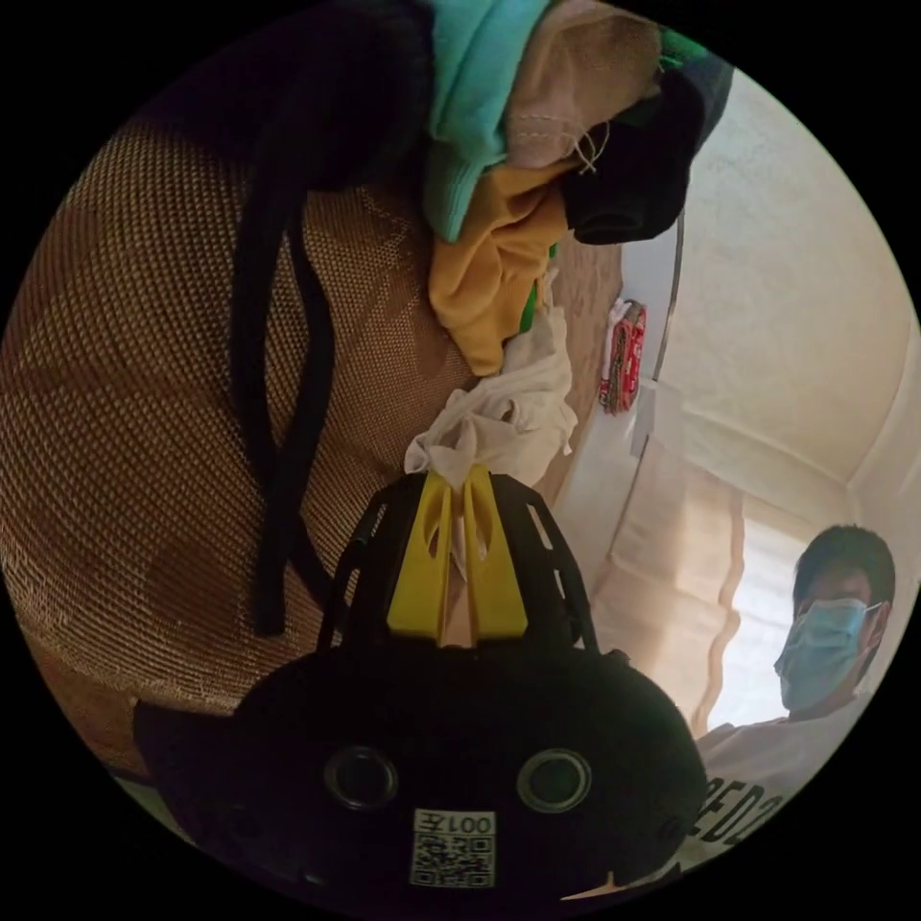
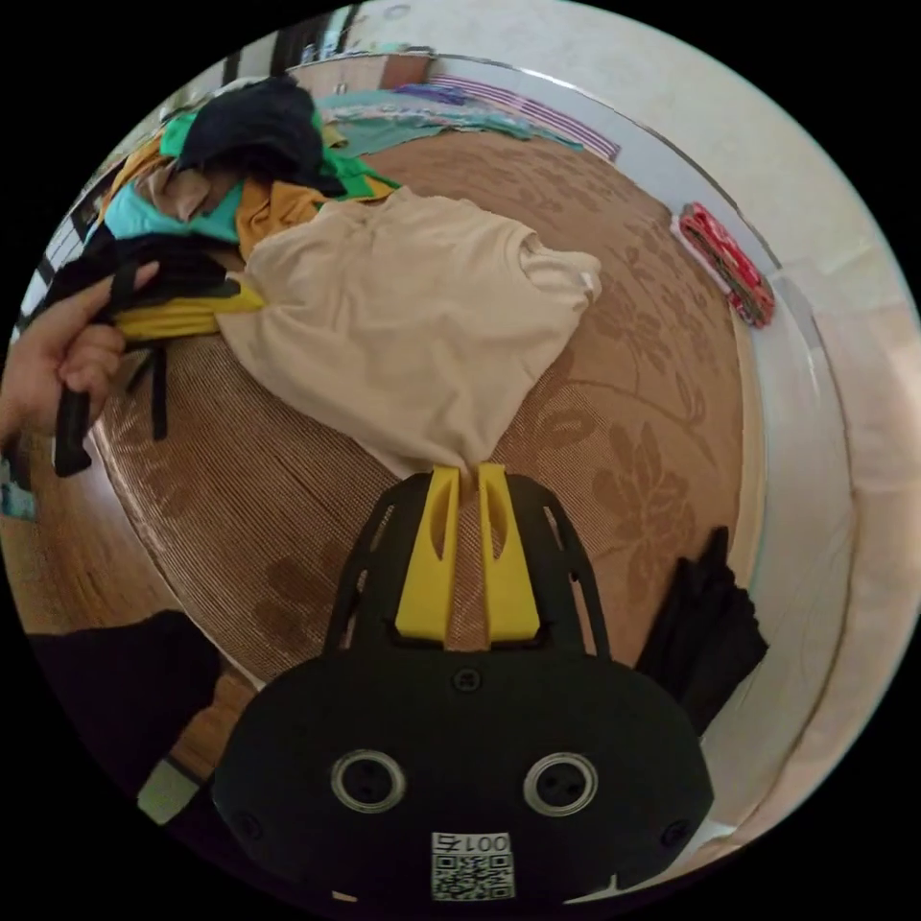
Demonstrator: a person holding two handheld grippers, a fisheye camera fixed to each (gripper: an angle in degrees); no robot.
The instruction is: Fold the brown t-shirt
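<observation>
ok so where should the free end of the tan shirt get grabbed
The right gripper already pinches one corner of the tan shirt. Probably take the sleeve lying flat on the mat: it juts out from the body, so come in from the bare mat beside it, away from the clothes pile.

dim warm daylight | bright window (image 1: pixel 758 614) glare | fisheye edges curved, black

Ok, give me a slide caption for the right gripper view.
Right gripper pinches the tan t-shirt at its edge, spread over the patterned mat beside a clothes pile.
</observation>
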